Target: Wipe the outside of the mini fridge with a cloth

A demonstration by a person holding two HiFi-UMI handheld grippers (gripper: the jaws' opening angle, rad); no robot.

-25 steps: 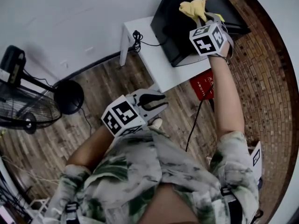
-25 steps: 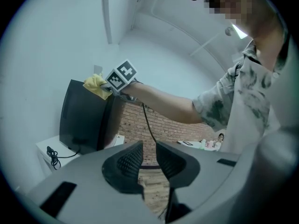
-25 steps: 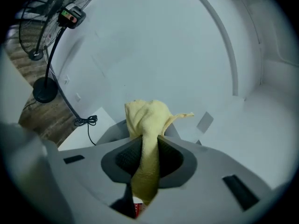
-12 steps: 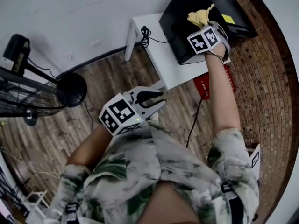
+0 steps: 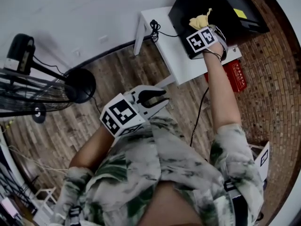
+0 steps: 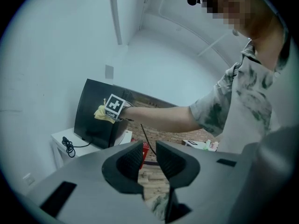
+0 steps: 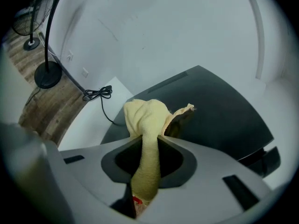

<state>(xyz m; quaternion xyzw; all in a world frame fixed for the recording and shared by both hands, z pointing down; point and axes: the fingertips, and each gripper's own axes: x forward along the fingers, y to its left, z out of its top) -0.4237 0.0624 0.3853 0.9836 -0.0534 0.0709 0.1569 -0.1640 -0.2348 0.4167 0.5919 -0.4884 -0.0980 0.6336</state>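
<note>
Right claw (image 7: 149,143): clamped on yellow cloth (image 7: 144,118)
Cloth: against black fridge (image 7: 219,111)
Left claw (image 6: 148,156): narrow gap, empty
Fridge: on white tabletop (image 5: 184,66)

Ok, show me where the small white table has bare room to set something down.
The small white table is bare along its near edge, between the coiled black cable and the black mini fridge. The fridge fills the rest, and the right gripper holds a yellow cloth at its side there.
</note>
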